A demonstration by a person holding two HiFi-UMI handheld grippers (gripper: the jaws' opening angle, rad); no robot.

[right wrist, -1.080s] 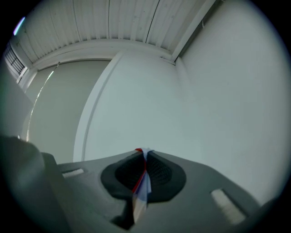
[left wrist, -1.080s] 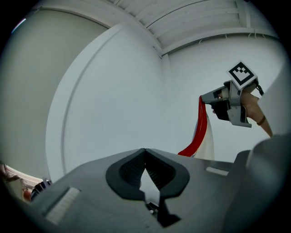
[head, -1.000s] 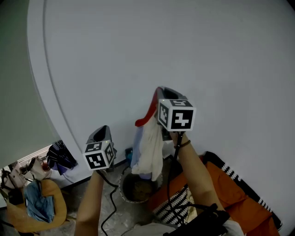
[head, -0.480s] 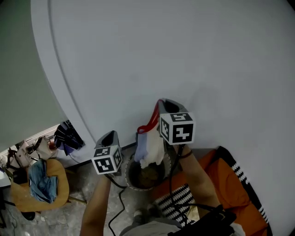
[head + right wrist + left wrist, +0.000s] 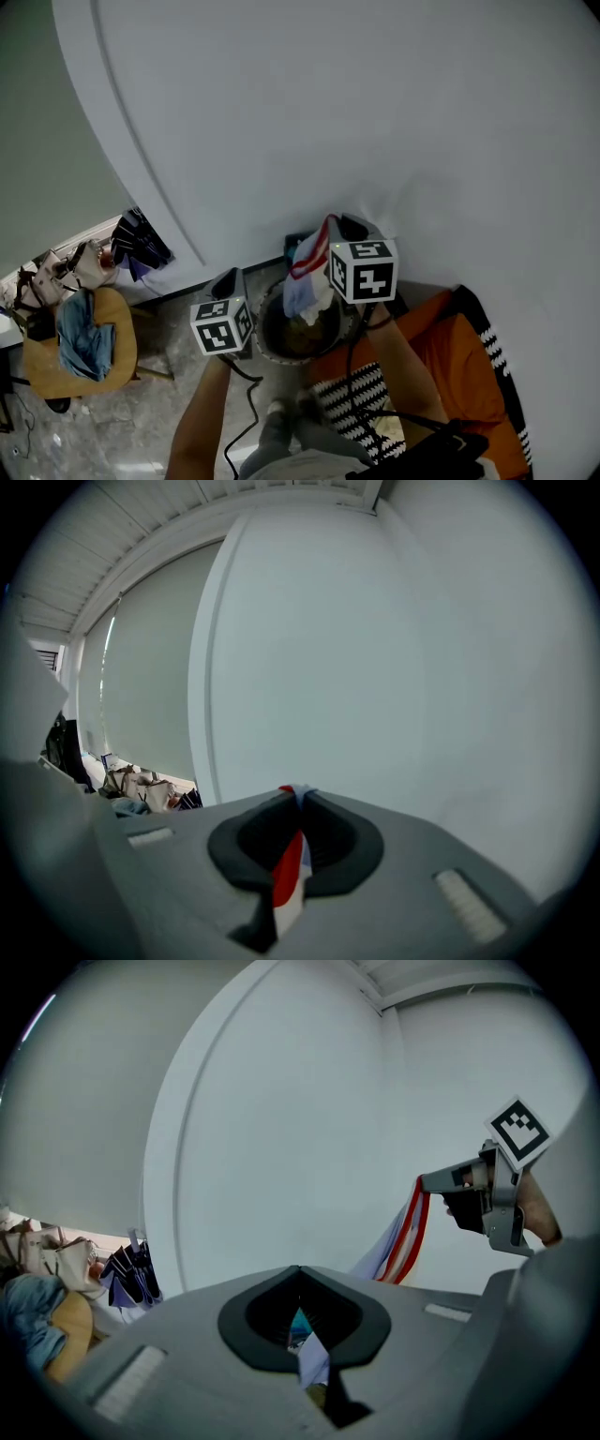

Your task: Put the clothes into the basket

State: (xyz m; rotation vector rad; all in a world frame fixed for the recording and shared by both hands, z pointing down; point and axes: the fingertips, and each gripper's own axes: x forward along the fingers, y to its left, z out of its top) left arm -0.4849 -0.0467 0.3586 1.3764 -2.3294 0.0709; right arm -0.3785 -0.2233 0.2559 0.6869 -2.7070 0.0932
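A white, pale blue and red garment [image 5: 305, 277] hangs from my right gripper [image 5: 332, 221], which is shut on its red edge [image 5: 289, 874]. The cloth's lower end hangs over the mouth of the round dark basket [image 5: 269, 344] on the floor; I cannot tell whether it touches what lies inside. Brownish cloth lies inside the basket. My left gripper [image 5: 225, 276] is left of the basket, its jaws shut with no cloth seen in them. From the left gripper view [image 5: 300, 1269], the hanging garment [image 5: 408, 1241] and the right gripper [image 5: 427, 1183] show at the right.
A white wall rises close behind the basket. An orange chair [image 5: 112, 361] with blue cloth on it, bags [image 5: 52, 277] and dark clothes [image 5: 141, 248] are at the left. An orange and striped blanket [image 5: 441, 361] lies to the right. A black cable [image 5: 246, 405] trails on the floor.
Both grippers have come down. The garment has sunk with the right gripper, from hanging well above the basket to hanging over its mouth.
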